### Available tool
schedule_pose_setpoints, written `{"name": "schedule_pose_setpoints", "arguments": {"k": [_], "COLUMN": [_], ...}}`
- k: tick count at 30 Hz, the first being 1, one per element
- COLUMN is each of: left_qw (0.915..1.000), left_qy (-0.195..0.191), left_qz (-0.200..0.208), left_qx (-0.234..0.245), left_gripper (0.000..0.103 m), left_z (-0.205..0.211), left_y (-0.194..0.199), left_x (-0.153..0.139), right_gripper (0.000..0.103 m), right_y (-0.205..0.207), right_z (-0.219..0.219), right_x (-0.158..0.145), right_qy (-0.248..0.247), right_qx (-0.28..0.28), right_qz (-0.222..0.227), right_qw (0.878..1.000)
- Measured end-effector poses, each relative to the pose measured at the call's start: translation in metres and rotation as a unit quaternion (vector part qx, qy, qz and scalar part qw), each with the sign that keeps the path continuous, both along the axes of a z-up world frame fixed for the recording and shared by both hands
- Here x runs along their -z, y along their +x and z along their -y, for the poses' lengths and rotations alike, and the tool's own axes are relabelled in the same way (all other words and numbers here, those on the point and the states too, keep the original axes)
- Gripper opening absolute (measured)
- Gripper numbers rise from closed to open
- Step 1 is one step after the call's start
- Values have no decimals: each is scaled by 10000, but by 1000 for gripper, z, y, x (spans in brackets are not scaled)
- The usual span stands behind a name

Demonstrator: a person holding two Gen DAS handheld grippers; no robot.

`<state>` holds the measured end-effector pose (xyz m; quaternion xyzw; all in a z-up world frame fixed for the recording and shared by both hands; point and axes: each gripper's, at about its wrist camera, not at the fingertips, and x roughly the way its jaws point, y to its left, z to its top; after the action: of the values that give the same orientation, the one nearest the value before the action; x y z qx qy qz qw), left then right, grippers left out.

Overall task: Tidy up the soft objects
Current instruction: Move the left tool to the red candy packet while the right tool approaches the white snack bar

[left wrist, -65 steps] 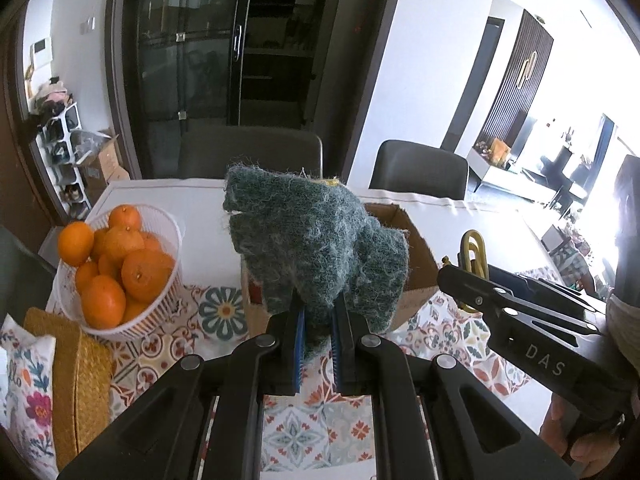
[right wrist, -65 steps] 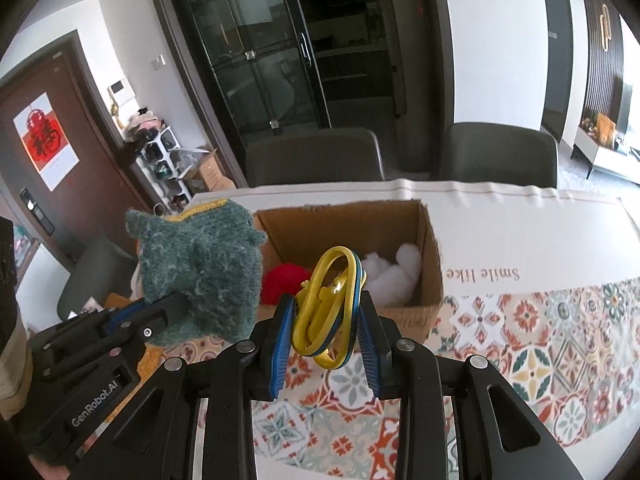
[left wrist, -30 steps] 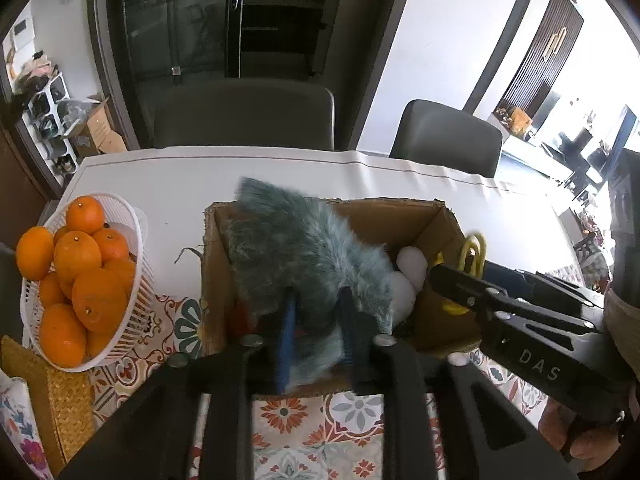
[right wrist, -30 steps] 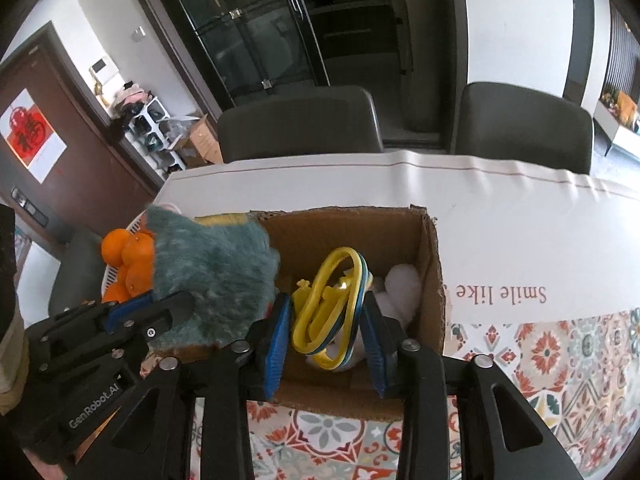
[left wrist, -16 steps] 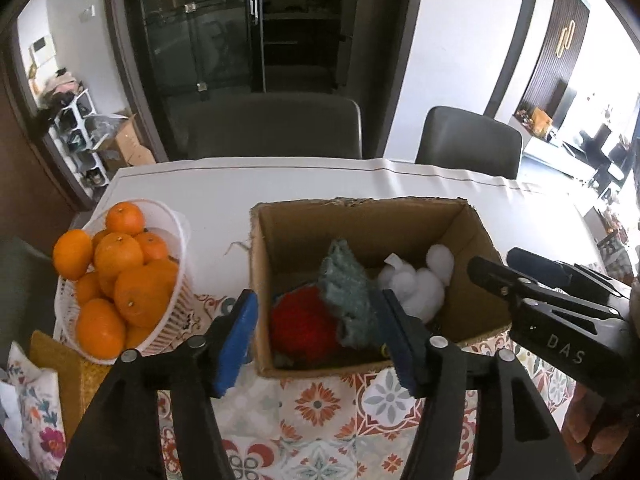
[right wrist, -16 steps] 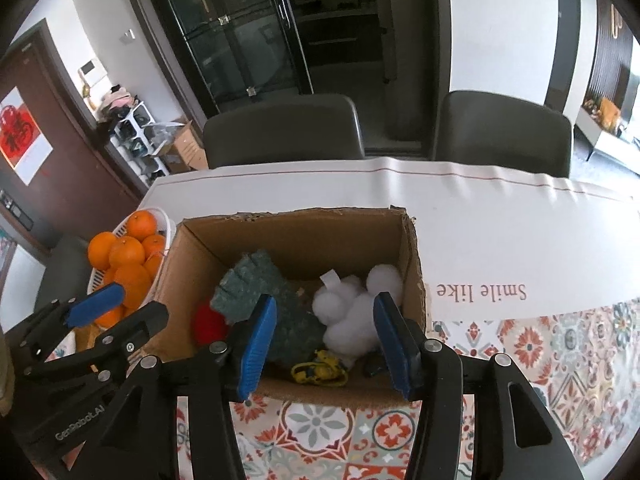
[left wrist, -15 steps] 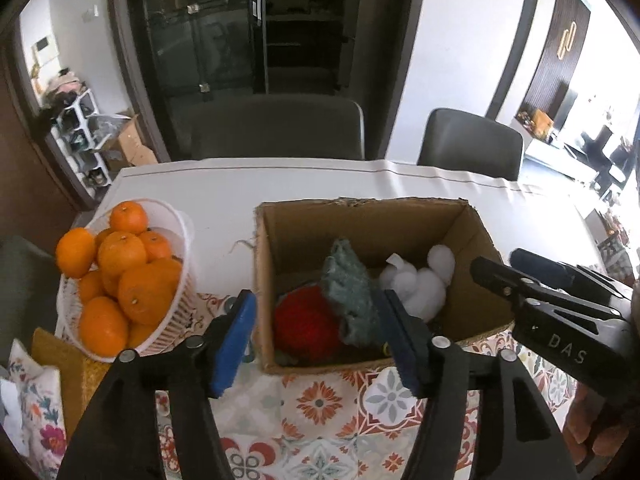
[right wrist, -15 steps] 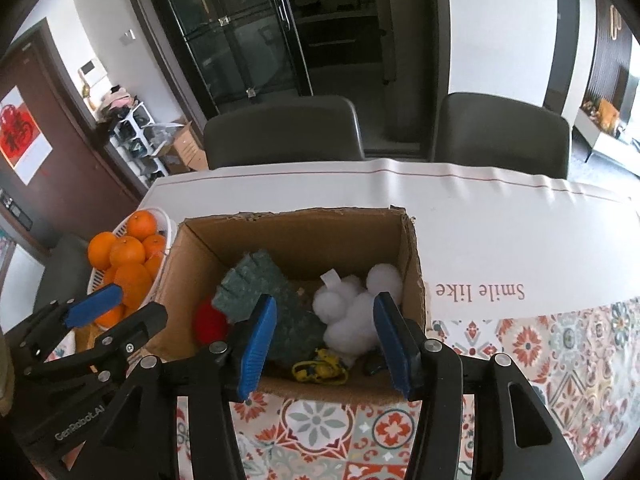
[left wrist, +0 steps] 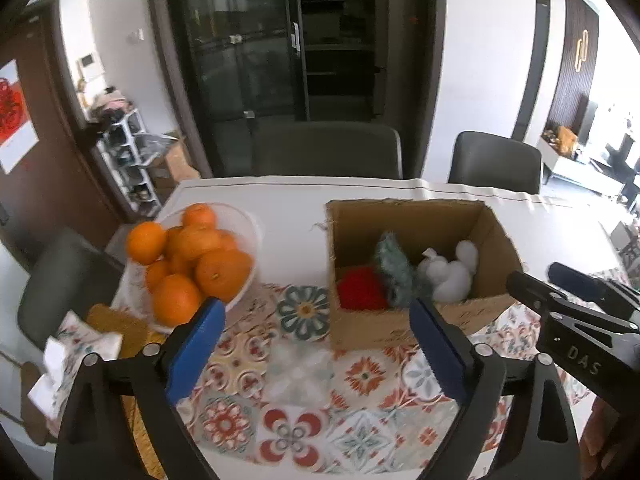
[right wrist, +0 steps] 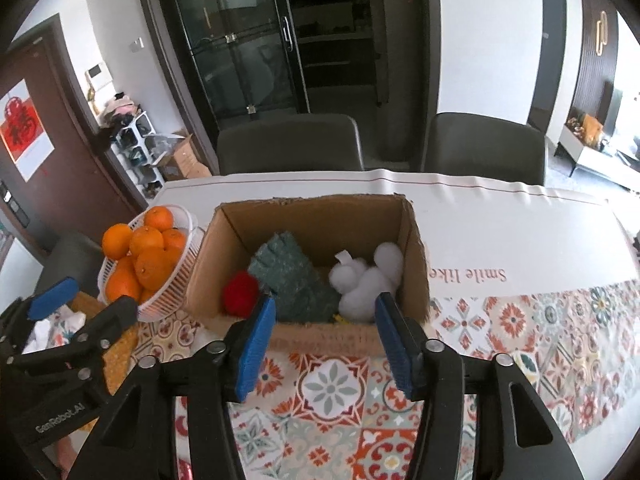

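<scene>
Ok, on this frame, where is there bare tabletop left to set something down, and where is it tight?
Free: the white cloth behind the cardboard box toward the chairs, the stretch to its right by the "Smile like" print, and the patterned cloth in front. Tight: the orange basket sits almost against the box's left wall.

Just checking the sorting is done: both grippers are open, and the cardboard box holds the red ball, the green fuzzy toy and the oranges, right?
Not quite. The oranges sit in a white basket left of the cardboard box, as the right wrist view shows. The box holds the red ball, green fuzzy toy and a white plush. The left gripper and right gripper are open.
</scene>
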<state>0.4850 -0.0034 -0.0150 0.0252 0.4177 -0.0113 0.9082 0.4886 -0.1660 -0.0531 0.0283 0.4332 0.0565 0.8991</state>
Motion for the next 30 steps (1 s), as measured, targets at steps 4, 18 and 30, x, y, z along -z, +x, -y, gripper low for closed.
{"name": "schedule_pose_setpoints", "arguments": {"k": [4, 18, 30], "left_qw": [9999, 9984, 9954], "left_qy": [81, 14, -297], "left_qz": [-16, -218, -710], "left_qx": [-86, -521, -571], "left_gripper": [96, 97, 96], "left_z": [-8, -35, -46], "left_y": [-24, -101, -149], "left_x": [0, 11, 53], "right_gripper": [61, 61, 61], "right_y": [-22, -89, -135], "right_z": [-8, -32, -40], "right_x": [-2, 11, 42], "right_qy": [-15, 79, -27], "right_qx": [-149, -523, -606], "right_qz": [69, -77, -375], "right_qw": [9999, 9986, 9975]}}
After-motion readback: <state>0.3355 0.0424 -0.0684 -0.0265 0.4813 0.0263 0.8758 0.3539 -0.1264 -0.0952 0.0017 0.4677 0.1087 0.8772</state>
